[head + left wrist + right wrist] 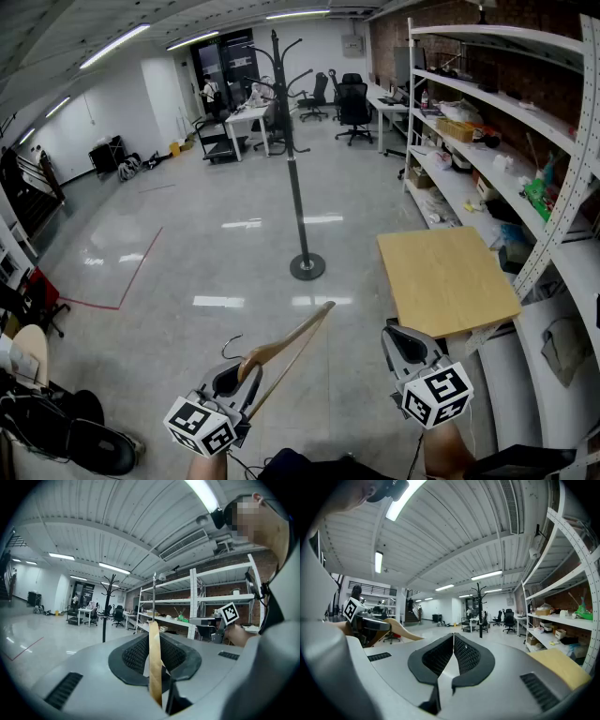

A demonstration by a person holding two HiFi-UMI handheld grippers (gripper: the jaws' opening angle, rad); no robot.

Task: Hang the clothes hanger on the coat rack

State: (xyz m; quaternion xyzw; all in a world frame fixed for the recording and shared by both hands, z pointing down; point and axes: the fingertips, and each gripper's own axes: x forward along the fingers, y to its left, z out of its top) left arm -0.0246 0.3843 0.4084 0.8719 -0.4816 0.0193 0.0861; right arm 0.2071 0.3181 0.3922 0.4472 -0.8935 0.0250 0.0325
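Observation:
My left gripper (pixel 232 382) is shut on a wooden clothes hanger (pixel 286 349) at the bottom of the head view. The hanger's arm points up and right, and its dark metal hook curls out to the left. In the left gripper view the wood (pixel 154 665) stands edge-on between the pads of the left gripper (pixel 153 641). The black coat rack (pixel 296 159) stands far ahead on the floor, with curved hooks at its top, and also shows small in the distance as the coat rack (pixel 109 599). My right gripper (pixel 405 349) is level beside it; the right gripper (pixel 453 638) is shut with nothing in it.
A light wooden table (pixel 446 279) stands just ahead on the right. Behind it, white metal shelves (pixel 506 141) full of items line the right wall. Office chairs and desks (pixel 246 117) are at the far end. Red tape (pixel 131 277) marks the grey floor.

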